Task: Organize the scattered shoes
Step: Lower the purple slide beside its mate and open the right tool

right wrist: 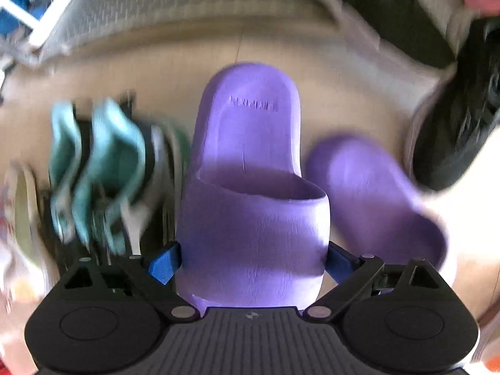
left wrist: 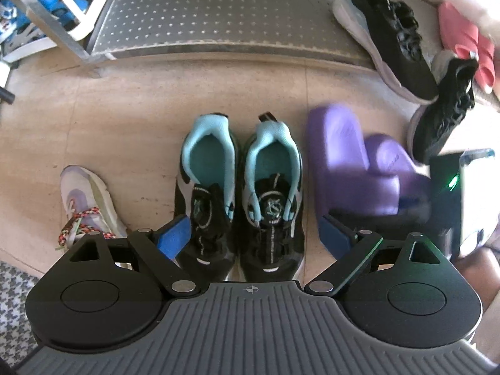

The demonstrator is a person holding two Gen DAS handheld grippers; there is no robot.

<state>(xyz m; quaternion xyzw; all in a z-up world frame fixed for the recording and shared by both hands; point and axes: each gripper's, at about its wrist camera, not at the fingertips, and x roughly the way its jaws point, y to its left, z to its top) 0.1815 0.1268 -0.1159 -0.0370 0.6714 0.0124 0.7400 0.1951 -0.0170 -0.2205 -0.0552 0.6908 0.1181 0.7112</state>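
On the tan floor, the moulded purple foam slide sandal (right wrist: 250,206) sits clamped across its strap between the right gripper (right wrist: 250,265) pads; light and squashy, it likely suits this grip, while the left gripper (left wrist: 253,234) stands apart.

Purple slides (right wrist: 253,193); black sneakers (left wrist: 237,187) lined in teal; a pale lilac shoe (left wrist: 89,200) with red-patterned laces. Two black trainers (left wrist: 393,40), pale-soled. Something pink (left wrist: 465,43), perhaps sandals. Tan floor (left wrist: 125,118), dotted grey mat (left wrist: 218,12), blue fingers (left wrist: 173,234).
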